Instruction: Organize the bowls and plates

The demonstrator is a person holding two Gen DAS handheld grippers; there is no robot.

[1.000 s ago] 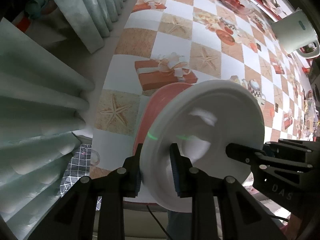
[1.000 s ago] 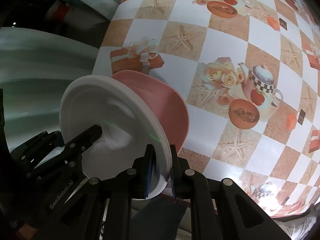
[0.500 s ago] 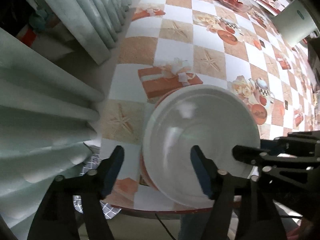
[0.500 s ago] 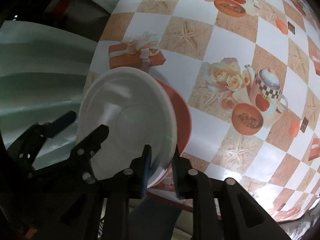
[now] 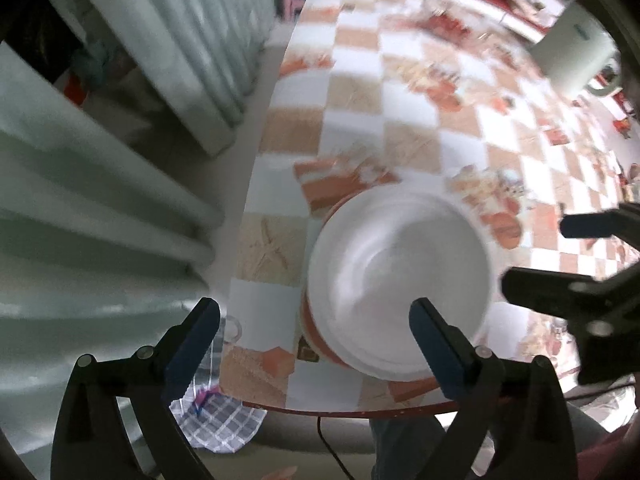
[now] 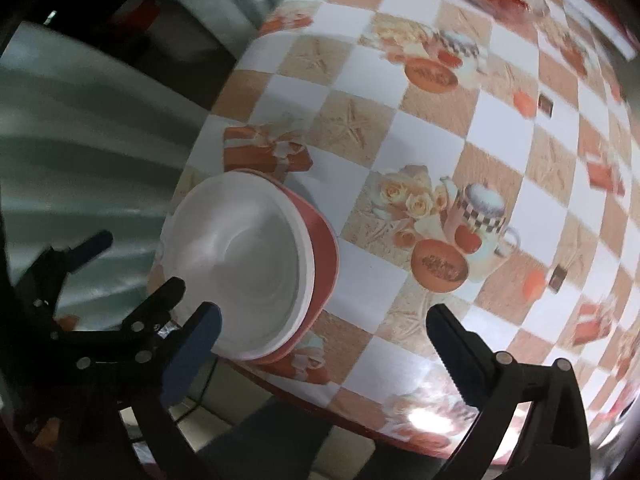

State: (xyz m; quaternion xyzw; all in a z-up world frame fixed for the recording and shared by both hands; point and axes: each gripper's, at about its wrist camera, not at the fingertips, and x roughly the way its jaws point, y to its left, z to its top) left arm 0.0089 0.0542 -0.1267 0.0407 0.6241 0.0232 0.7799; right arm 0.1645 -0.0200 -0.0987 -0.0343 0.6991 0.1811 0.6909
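Plate [image 5: 400, 280], white, sits on a red plate [image 6: 324, 256] near the table [image 6: 440, 140] edge; both grippers' jaws are opening, nothing between them.

My left gripper [image 5: 312, 330]: matte black plastic frame, two long tapering fingers, each ending in a dark blue pad [image 5: 430, 334] with a ribbed, toothed face. Round silver screw heads sit along each finger's upper edge, two per side. The arms widen toward the base into angular, open-framed struts.

My right gripper [image 6: 324, 346]: same build, black fingers, and the left one carries a dark blue pad [image 6: 196, 344]. The right finger's inner edge shows a fine sawtooth profile. Silver screws mark the joints. The neighbouring gripper, seen from either camera, shows linked black bars pinned with small silver rivets.

Below, dark blue-grey trousers [image 5: 404, 448], blurred. A reddish sleeve edge [image 5: 608, 456] at the lower right corner.
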